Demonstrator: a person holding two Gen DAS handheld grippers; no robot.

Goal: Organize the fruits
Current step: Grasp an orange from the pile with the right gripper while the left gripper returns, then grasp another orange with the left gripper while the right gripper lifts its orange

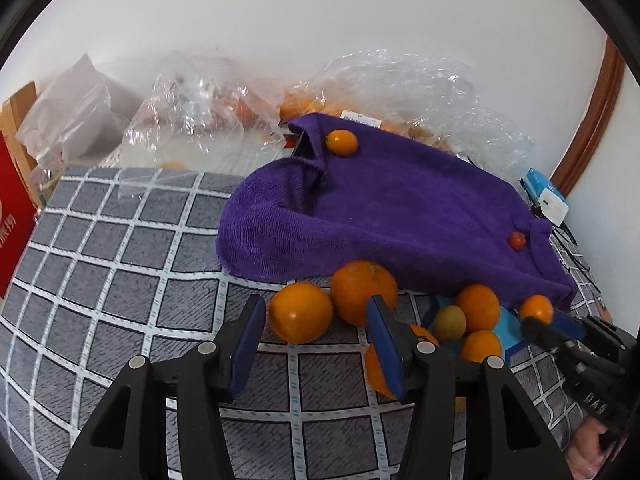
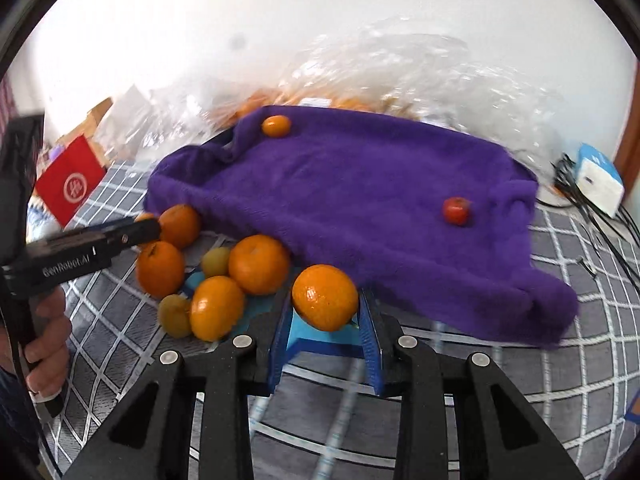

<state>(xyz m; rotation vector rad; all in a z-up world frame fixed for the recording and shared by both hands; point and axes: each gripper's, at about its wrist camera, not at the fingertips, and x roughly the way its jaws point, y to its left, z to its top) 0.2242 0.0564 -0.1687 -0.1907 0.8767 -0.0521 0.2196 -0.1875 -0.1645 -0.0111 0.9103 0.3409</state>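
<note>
My right gripper (image 2: 325, 312) is shut on an orange (image 2: 325, 297), held just above a blue sheet (image 2: 320, 334) at the purple towel's front edge; it also shows in the left wrist view (image 1: 538, 314). Several oranges (image 2: 259, 264) and two greenish-yellow fruits (image 2: 175, 315) lie clustered left of it. My left gripper (image 1: 316, 312) is open and empty, its fingers around the space in front of two oranges (image 1: 301, 313), (image 1: 363, 292). On the purple towel (image 1: 400, 208) sit a small orange (image 1: 341, 142) at the back and a small red fruit (image 1: 517, 240) to the right.
Clear plastic bags (image 1: 208, 112) with more oranges are piled against the wall behind the towel. A red box (image 1: 12, 224) stands at the left. A white-and-blue box (image 2: 598, 178) and black cables (image 2: 576, 196) lie at the right. The table has a grey checked cloth (image 1: 120, 264).
</note>
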